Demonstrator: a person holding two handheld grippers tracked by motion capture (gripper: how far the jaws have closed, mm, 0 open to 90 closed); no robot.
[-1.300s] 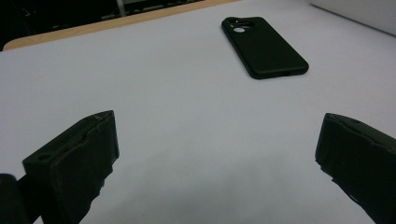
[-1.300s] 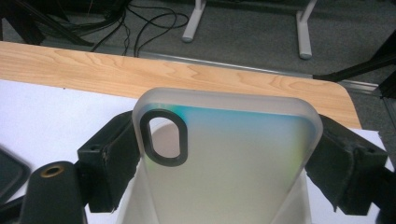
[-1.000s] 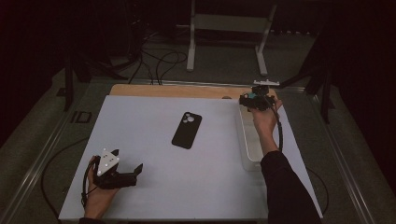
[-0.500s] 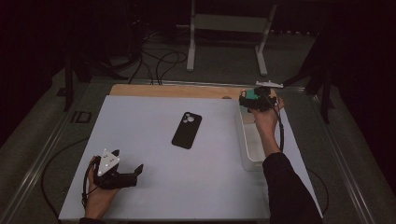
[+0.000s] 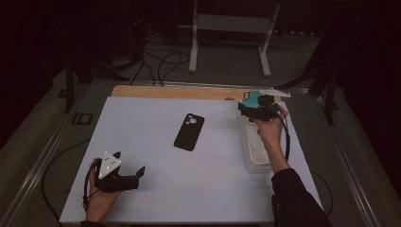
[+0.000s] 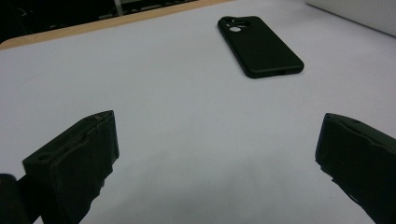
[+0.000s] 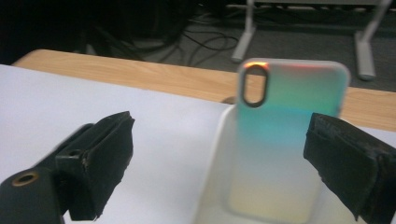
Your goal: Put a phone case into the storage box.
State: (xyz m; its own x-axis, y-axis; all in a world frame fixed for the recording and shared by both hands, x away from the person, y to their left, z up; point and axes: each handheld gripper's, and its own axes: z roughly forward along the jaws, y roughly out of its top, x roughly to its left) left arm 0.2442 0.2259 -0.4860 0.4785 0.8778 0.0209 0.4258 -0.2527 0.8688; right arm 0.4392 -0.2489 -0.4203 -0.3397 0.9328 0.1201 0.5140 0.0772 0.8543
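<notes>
The right tongs, jaws just opened wide, hover by the iridescent case leaning in the clear bin at three o'clock on the worktop. Back off straight, avoiding knocking it. Left tongs rest wide, empty.

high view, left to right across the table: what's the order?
Left tongs → black phone case → right tongs, open above the far end of the clear bin.
</notes>
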